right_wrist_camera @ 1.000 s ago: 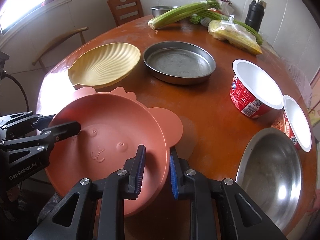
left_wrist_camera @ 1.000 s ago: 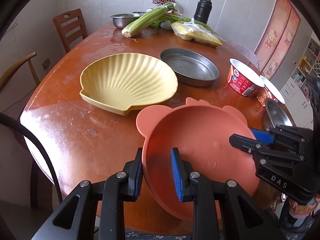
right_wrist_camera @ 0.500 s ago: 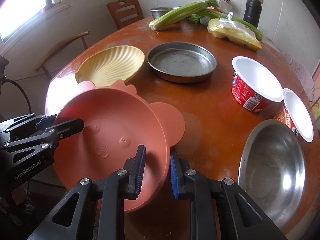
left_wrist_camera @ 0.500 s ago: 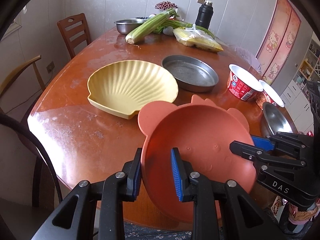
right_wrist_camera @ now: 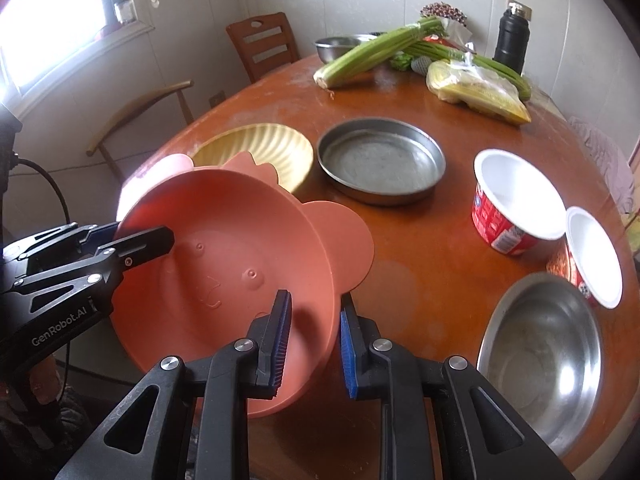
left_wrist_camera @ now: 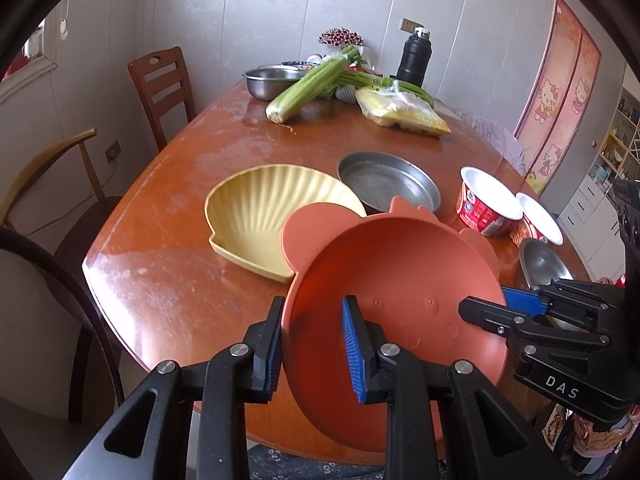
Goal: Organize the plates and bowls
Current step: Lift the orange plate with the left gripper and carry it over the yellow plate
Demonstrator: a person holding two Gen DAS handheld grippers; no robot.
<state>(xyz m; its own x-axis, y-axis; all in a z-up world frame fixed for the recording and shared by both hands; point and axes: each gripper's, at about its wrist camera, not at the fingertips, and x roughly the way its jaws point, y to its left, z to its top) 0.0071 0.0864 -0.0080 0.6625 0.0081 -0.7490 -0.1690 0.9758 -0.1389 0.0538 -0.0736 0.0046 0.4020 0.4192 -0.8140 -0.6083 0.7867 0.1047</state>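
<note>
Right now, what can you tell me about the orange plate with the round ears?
The orange plastic bear-shaped plate looks matte and smooth, with two round ears, a small wavy tuft between them, and a faint raised face inside. It is empty and tilted, held above the near edge of the brown wooden table. The left claw and the right claw each pinch its rim on opposite sides.

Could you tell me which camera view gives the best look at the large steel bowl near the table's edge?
The right wrist view: the large steel bowl lies almost fully visible there, its shiny empty inside facing the camera. In the left wrist view only a sliver of it shows, hidden behind the orange plate and the right claw.
</note>
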